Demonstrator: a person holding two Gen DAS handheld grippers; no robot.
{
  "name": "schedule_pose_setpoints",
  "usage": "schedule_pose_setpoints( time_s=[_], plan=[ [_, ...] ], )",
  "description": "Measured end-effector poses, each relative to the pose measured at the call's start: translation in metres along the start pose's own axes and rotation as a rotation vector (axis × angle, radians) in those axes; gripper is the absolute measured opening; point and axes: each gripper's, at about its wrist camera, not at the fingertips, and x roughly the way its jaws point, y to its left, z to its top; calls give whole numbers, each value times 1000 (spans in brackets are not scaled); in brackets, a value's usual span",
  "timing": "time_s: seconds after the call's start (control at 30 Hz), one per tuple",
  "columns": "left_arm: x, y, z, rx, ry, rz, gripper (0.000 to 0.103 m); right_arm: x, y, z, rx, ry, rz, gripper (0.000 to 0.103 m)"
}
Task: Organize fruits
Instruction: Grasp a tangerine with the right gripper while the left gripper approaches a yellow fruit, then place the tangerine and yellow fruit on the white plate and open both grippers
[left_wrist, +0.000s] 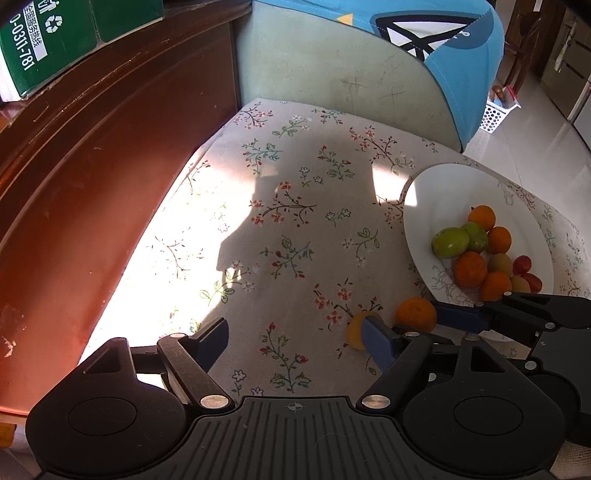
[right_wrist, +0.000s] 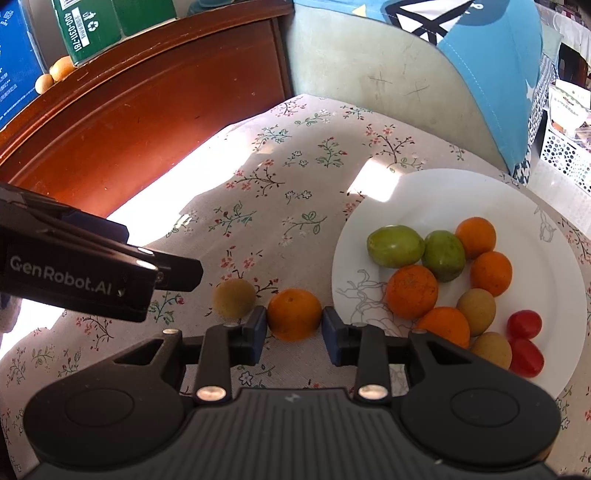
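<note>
Straddling the loose orange (right_wrist: 294, 314) with its blue pads, the right tool (right_wrist: 294, 326) has not clearly bitten; the left pad looks to touch the peel while a sliver of cloth shows beside the right pad, so I judge it parted around the fruit rather than gripping it; a lift begun now would likely leave the orange behind or nudge it rolling across the flowered cloth (right_wrist: 258, 184) of the worktop.

The round peel is the second hazard; pads closing off-centre could squirt it forward against the plate (right_wrist: 436, 192) rim just beside it, or sideways into the small tan fruit (right_wrist: 234, 297) lying near on its left.

The plate already carries a crowded cluster of oranges, green fruits, tan fruits and red tomatoes; a careless drop there may knock one over the edge.

The left tool (left_wrist: 291, 341) stands wide open with nothing between its fingers, angled steeply down at bare cloth; in the right wrist view its body hangs close above the tan fruit, so the two tools could collide if both reach inward.

The right tool also tilts steeply down, its fingers level with the orange's middle.
</note>
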Motion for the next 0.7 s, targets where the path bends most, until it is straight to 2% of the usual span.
schedule_pose_setpoints(
  time_s=[0.37, 0.7],
  plan=[
    [5, -3, -5, 29, 17, 11, 80, -11, -6, 0, 41, 21, 23, 32],
    [-3, 0, -4, 34, -9, -20, 80, -36, -20, 1, 89, -12, 46, 32]
  ],
)
